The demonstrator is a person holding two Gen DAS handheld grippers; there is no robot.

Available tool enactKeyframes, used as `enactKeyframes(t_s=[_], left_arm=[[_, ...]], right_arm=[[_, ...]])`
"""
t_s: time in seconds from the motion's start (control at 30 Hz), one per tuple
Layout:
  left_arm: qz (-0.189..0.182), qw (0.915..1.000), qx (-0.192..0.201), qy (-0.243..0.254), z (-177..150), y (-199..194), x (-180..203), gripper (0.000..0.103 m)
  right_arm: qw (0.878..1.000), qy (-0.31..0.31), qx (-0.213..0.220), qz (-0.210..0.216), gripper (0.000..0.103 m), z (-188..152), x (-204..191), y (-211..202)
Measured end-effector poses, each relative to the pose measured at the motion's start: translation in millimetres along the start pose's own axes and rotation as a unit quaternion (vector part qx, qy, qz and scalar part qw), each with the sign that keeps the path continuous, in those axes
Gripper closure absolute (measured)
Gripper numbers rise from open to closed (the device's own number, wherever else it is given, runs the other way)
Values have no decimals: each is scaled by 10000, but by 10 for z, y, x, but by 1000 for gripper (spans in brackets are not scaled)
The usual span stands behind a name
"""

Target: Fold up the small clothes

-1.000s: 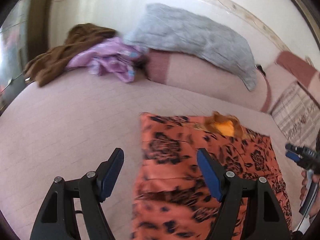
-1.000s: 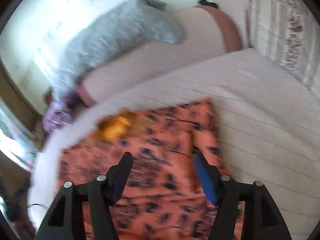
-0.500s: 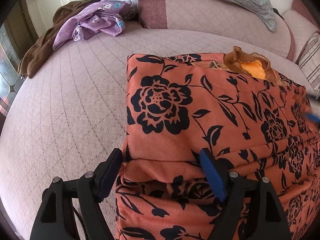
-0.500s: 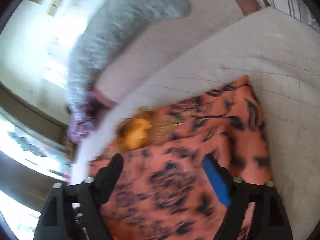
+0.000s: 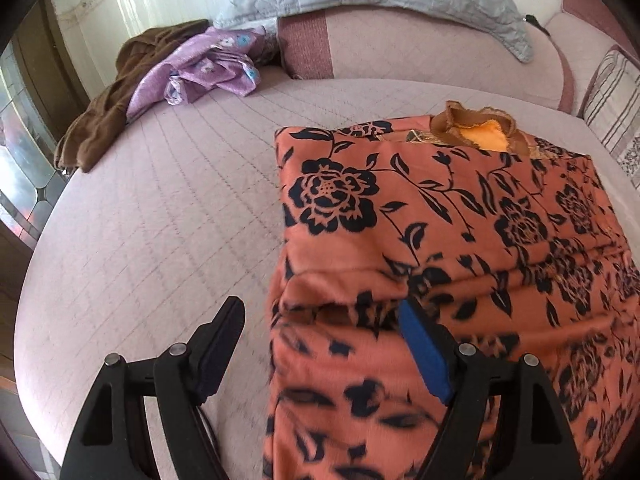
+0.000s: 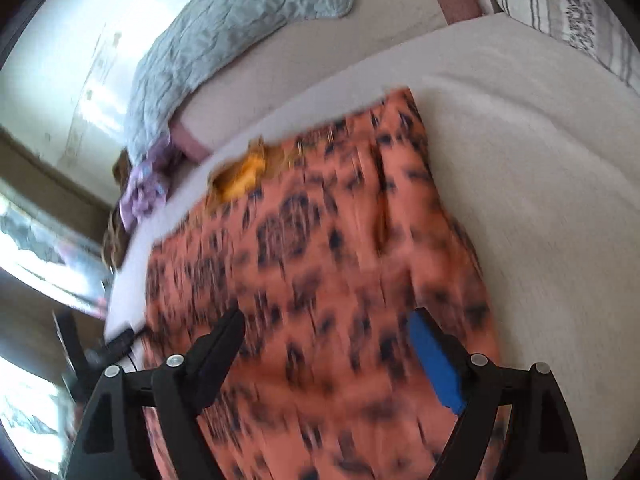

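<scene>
No writing, label, brand mark or number can be read in either view. The orange garment (image 5: 460, 240) carries only a black flower print (no letters in it), and the striped pillow (image 6: 568, 12) at the upper right of the right wrist view shows a dark pattern too blurred to read.

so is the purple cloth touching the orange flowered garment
Apart. The left wrist view shows the purple cloth far back by the brown garment, with bare bedspread between it and the orange flowered garment.
</scene>
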State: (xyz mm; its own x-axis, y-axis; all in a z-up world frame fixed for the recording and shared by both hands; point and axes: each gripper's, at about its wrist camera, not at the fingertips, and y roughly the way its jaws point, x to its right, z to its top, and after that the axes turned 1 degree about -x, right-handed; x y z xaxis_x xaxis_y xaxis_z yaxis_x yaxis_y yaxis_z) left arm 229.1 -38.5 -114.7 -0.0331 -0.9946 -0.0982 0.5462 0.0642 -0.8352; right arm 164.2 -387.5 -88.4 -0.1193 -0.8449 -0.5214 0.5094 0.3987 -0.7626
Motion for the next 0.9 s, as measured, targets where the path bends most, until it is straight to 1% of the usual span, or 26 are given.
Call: enactKeyframes(t_s=[0.13, 0.23, 0.3, 0.37, 0.43, 0.53, 0.6, 0.7, 0.77, 0.87, 0.9], left_arm=[[-161, 9999, 20, -55, -258, -251, -106, 22], [-322, 9993, -34, -191, -552, -435, -280, 22], [-479, 9979, -227, -367, -828, -543, -425, 22], [-611, 9961, -388, -510, -1059, -610, -530, 22], [-658, 9947, -516, -605, -1252, -650, -581, 22], [-686, 9923, -709, -752, -1523, -687, -620, 22], [-721, 9891, -901, -910, -1651, -667, -624, 22], [-936, 9828, -1106, -1149, -1813, -667, -617, 22], [-985, 9804, -1174, -1239, -1877, -662, -605, 22], [-947, 9809, -1175, -1224, -1953, -662, -576, 22], [-954, 9808, -1170, -1231, -1972, -667, -572, 23]], right_arm=[[9989, -76, -273, -377, 17, -402, 128, -118], [9991, 61, -225, -347, 17, -580, 290, -322], [9989, 125, -233, -393, 17, -650, 384, -462], [9977, 183, -414, -506, 17, -712, 482, -538], [9964, 232, -592, -556, 17, -820, 603, -631], [9955, 352, -783, -390, 17, -997, 730, -694], [9950, 438, -878, -201, 17, -1140, 791, -711], [9932, 443, -1073, -38, 18, -1325, 764, -680], [9918, 435, -1202, 18, 22, -1416, 724, -668], [9906, 412, -1298, -96, 26, -1522, 725, -642], [9905, 457, -1295, -90, 32, -1551, 745, -646]])
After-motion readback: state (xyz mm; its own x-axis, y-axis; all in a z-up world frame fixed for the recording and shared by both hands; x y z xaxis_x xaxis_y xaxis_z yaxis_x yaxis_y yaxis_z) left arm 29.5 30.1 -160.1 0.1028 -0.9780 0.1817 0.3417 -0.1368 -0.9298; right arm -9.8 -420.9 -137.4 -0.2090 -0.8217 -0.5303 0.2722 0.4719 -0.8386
